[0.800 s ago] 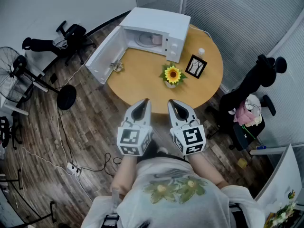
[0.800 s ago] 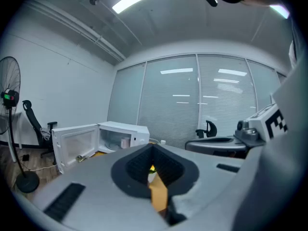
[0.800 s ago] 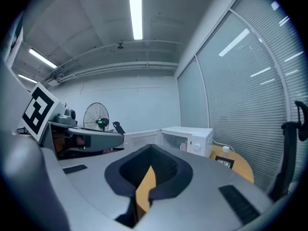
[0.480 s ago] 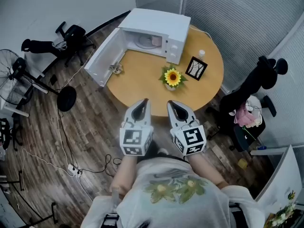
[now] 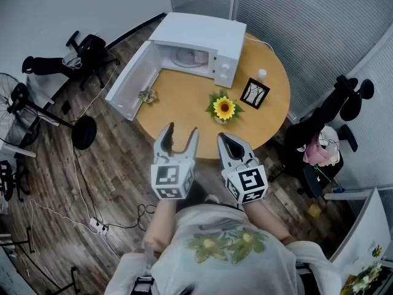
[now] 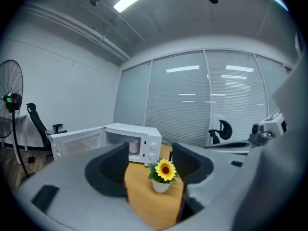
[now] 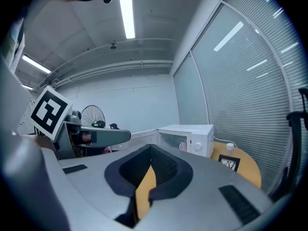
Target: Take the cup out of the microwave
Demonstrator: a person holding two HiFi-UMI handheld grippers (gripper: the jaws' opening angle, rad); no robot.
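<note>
The cup [image 5: 200,55] sits inside the microwave [image 5: 202,32], whose door [image 5: 132,82] stands open for reaching in. Well short of the microwave, the left gripper [image 5: 182,129] has its fingers spread wide, probably readied for the cup — the right gripper [image 5: 225,139] has its fingers closed, empty.

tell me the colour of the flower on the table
Yellow sunflower, dark centre; clearest in the left gripper view.

The microwave [image 5: 202,39] is white all over, and the cup [image 5: 202,55] inside it looks pale pink. The table [image 5: 178,106] under the microwave is honey-orange wood. In front of the microwave, the flower [image 5: 224,108] is yellow with a dark centre and green leaves. The frame [image 5: 254,93] is black around a white picture with dark branches. The left gripper [image 5: 182,131] and right gripper [image 5: 223,137] are grey, with black-and-white square markers.
</note>
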